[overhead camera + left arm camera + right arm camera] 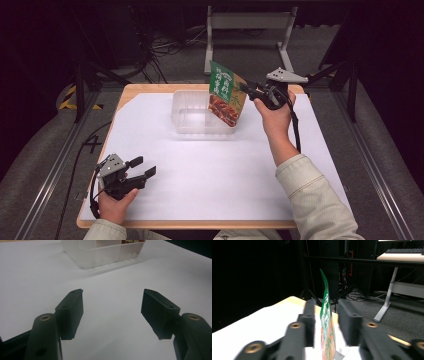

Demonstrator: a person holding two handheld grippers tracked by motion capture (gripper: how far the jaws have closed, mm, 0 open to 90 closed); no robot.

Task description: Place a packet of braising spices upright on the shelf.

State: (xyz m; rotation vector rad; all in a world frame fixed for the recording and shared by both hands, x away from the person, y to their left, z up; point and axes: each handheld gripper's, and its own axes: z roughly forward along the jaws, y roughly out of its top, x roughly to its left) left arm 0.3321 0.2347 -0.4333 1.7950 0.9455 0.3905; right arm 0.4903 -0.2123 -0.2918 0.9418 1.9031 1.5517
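Right gripper (248,88) jaws stand parted around the food pouch (225,95) set in the clear container (190,120), left gripper (142,167) wide and empty: release step, next withdraw clear.

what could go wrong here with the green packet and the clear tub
1. The right gripper has its jaws apart on either side of the green packet, no longer pinching it, so the packet may tip.
2. The packet stands tilted with its lower end in the clear tub and most of it above the rim, so it might flop over the wall onto the table.
3. The left gripper rests open, far off, too distant to catch it.
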